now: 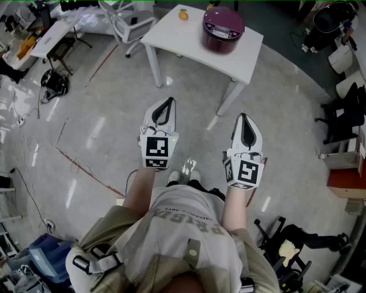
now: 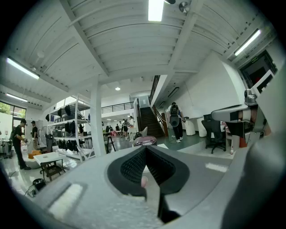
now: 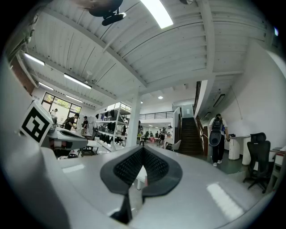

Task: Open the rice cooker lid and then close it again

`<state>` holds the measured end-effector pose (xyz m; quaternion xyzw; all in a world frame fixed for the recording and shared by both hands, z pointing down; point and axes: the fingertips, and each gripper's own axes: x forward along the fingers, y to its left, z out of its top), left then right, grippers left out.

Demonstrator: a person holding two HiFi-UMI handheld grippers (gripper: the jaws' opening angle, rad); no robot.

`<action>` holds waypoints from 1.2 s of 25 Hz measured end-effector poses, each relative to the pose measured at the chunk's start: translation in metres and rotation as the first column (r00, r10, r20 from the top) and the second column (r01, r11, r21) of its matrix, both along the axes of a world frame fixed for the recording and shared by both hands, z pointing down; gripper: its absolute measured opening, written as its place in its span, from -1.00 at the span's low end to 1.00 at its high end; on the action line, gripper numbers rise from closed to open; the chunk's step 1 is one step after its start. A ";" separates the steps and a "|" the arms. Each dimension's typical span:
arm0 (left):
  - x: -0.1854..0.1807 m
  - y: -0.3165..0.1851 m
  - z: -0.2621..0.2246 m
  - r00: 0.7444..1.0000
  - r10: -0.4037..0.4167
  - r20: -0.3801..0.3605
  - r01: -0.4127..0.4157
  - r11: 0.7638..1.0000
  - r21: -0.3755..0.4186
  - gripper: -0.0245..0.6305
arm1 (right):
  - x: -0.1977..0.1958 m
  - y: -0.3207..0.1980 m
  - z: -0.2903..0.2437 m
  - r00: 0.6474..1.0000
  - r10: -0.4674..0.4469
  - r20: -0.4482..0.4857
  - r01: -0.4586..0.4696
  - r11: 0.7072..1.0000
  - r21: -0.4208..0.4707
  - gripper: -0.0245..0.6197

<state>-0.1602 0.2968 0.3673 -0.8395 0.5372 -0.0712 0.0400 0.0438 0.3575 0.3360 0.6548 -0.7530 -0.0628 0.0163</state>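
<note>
A dark purple rice cooker [image 1: 223, 28] stands with its lid down on a white table [image 1: 189, 43] at the top of the head view, well ahead of both grippers. My left gripper [image 1: 168, 102] is held level over the floor, shut with nothing between its jaws. My right gripper [image 1: 243, 117] is beside it, also shut and empty. In the left gripper view the rice cooker [image 2: 145, 141] shows small just past the left gripper [image 2: 146, 149]. The right gripper [image 3: 143, 150] in its own view points into the hall, with a white table [image 3: 137, 173] showing low between the jaws.
A small orange fruit [image 1: 183, 15] lies on the table left of the cooker. A white office chair [image 1: 127, 23] stands left of the table. Black chairs [image 1: 343, 120] and equipment line the right side. Cables [image 1: 34, 143] run over the floor at left. People stand in the hall.
</note>
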 end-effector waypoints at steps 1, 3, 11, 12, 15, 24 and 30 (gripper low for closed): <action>0.000 0.001 0.001 1.000 0.000 0.002 0.000 1.000 -0.003 -0.90 | 0.000 0.001 0.000 1.000 0.000 0.001 0.000 1.000 -0.002 -0.93; 0.000 0.002 0.004 1.000 -0.001 0.005 0.001 1.000 -0.008 -0.90 | 0.001 0.001 0.001 1.000 0.000 -0.001 0.000 1.000 -0.004 -0.93; 0.005 0.001 0.005 1.000 0.009 0.018 -0.009 1.000 -0.016 -0.90 | 0.003 0.002 0.003 1.000 -0.005 -0.010 0.005 1.000 -0.014 -0.93; 0.007 0.001 0.006 1.000 0.010 0.021 -0.010 1.000 -0.018 -0.90 | 0.004 0.002 0.003 1.000 -0.006 -0.010 0.006 1.000 -0.016 -0.93; 0.013 0.002 0.009 0.999 0.013 0.029 -0.013 1.000 -0.025 -0.90 | 0.008 0.001 0.007 1.000 -0.011 -0.012 0.011 1.000 -0.024 -0.93; 0.016 -0.005 0.004 1.000 -0.016 -0.010 0.015 1.000 -0.017 -0.89 | 0.020 -0.011 0.008 0.987 -0.083 0.141 0.086 0.996 -0.009 -0.67; 0.025 -0.012 0.002 1.000 0.001 -0.021 -0.002 0.999 -0.041 -0.03 | 0.028 -0.020 0.008 0.983 -0.092 0.160 0.096 0.995 -0.016 -0.01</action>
